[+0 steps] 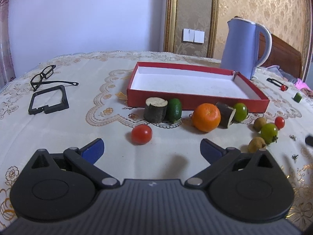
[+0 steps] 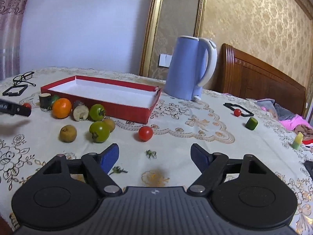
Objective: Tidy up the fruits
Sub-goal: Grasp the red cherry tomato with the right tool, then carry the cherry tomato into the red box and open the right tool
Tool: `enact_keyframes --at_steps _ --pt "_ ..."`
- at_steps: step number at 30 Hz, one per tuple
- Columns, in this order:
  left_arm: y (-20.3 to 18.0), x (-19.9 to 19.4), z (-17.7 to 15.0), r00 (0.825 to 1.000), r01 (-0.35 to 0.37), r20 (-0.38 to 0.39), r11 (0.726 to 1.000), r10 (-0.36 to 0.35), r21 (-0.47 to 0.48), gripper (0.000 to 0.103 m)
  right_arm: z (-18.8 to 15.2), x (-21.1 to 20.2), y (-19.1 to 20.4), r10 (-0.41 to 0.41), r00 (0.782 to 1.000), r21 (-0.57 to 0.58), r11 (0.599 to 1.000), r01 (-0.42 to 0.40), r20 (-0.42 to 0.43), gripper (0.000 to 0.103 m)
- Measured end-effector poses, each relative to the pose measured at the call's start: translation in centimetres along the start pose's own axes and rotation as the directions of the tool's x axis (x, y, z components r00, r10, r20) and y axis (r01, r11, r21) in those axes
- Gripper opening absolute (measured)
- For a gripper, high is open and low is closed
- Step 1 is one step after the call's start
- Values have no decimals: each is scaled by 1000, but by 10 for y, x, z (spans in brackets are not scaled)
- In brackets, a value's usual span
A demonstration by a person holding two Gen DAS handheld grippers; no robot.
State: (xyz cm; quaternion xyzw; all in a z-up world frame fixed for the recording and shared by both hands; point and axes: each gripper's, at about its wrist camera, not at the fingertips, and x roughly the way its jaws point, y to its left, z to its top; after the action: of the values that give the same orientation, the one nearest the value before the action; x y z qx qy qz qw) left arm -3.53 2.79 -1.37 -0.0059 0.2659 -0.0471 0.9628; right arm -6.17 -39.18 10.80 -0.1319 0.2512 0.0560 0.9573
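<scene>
My left tool [image 1: 152, 148] stood wide with nothing between its blue pads, hanging over the cloth-covered bench [image 1: 58, 137]. Just ahead of it lay a red cherry tomato [image 1: 141, 134], glossy and round. Beyond that ran a row of fruit: a dark cut stump piece [image 1: 155, 109] touching a small green fruit [image 1: 174, 109], then an orange [image 1: 206, 117] beside a second dark cut piece [image 1: 225, 114] and a green tomato [image 1: 240, 112]. Behind the row sat the red box [image 1: 195, 100], white inside and holding nothing. To the tool's left the cloth was bare up to a black frame [image 1: 49, 102] and glasses [image 1: 44, 76].

My right tool [image 2: 154, 156] was also wide and held nothing. Ahead of it lay another red cherry tomato [image 2: 145, 133], apart from the rest. Left of that sat a green tomato [image 2: 99, 131] touching a brown fruit [image 2: 109, 124], with another brown fruit [image 2: 68, 133] near. The blue kettle [image 2: 185, 66] stood beyond the box's right end. To the right, the cloth was open out to a green cut piece [image 2: 251, 123] near the bench edge.
</scene>
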Motion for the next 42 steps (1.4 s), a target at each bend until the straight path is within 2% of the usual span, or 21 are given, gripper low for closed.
enact_keyframes --at_steps 2,3,5,8,12,16,21,25,32,37,42 --pt "0 -1 0 1000 -3 6 1000 3 -1 103 9 10 0 -14 1000 9 1000 14 2 79" --pt "1 0 1 1000 -8 1 1000 8 -5 103 14 18 0 -17 1000 14 1000 17 7 68" --pt "2 2 1 1000 -17 -10 1000 17 -7 103 22 38 0 -6 999 24 1000 7 -44 50" --pt "5 3 1 1000 -15 -18 1000 14 -20 103 28 74 -2 52 987 79 996 -40 -154 47" --pt "5 6 2 999 -15 -30 1000 14 -24 103 29 93 2 73 978 79 995 -58 -197 45" --pt "0 9 5 999 -17 -37 1000 17 -19 103 31 96 7 80 978 58 996 -70 -195 24" --pt "-17 11 17 1000 5 -3 1000 -5 10 103 33 99 12 59 980 44 998 -52 -188 24" --pt "-24 18 24 999 18 30 1000 -19 17 103 36 91 9 41 990 55 998 -34 -138 24" --pt "-18 33 20 999 46 1 999 -46 -10 103 61 91 8 45 996 57 998 -41 -73 24" --pt "-17 31 19 997 75 1 997 -75 -8 103 90 125 12 83 993 79 994 -76 -81 24" --pt "-12 33 19 996 84 1 996 -84 -37 103 101 181 24 102 980 81 993 -89 -170 24"
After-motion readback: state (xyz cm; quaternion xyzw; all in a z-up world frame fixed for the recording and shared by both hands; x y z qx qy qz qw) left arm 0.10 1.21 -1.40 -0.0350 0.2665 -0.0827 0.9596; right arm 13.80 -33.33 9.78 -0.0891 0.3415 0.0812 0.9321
